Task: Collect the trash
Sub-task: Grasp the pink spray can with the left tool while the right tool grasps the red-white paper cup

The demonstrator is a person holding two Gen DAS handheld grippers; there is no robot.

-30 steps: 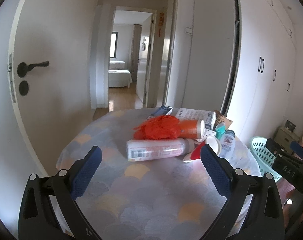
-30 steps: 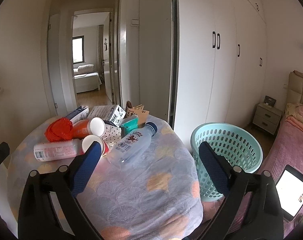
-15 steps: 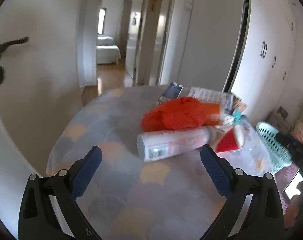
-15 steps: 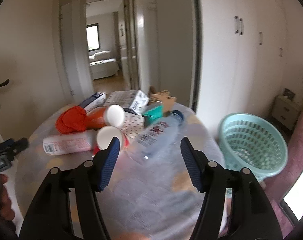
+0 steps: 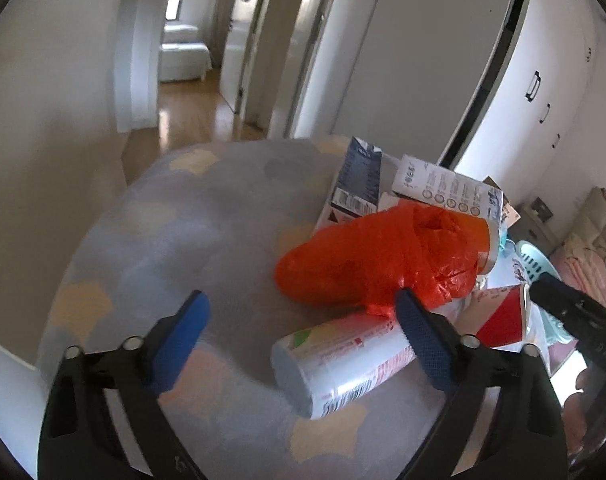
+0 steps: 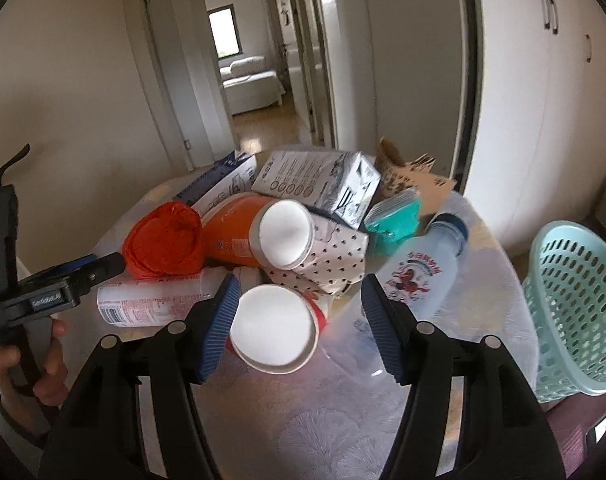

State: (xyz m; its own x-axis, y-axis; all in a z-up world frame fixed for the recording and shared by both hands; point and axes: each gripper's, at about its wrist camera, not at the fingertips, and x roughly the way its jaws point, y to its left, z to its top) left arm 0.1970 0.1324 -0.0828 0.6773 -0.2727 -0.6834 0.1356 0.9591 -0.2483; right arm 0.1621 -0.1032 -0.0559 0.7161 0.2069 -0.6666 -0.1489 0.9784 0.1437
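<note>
My left gripper (image 5: pixel 299 328) hangs released near the white bottle (image 5: pixel 335 364); my right gripper (image 6: pixel 297 322), released, straddles the red cup (image 6: pixel 275 330).

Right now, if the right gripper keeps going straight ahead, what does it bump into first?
Probably the red paper cup lying on its side, white bottom facing the right gripper. It sits between the open blue fingers, nearer the left one. Depth is hard to judge, but nothing seems closer.
</note>
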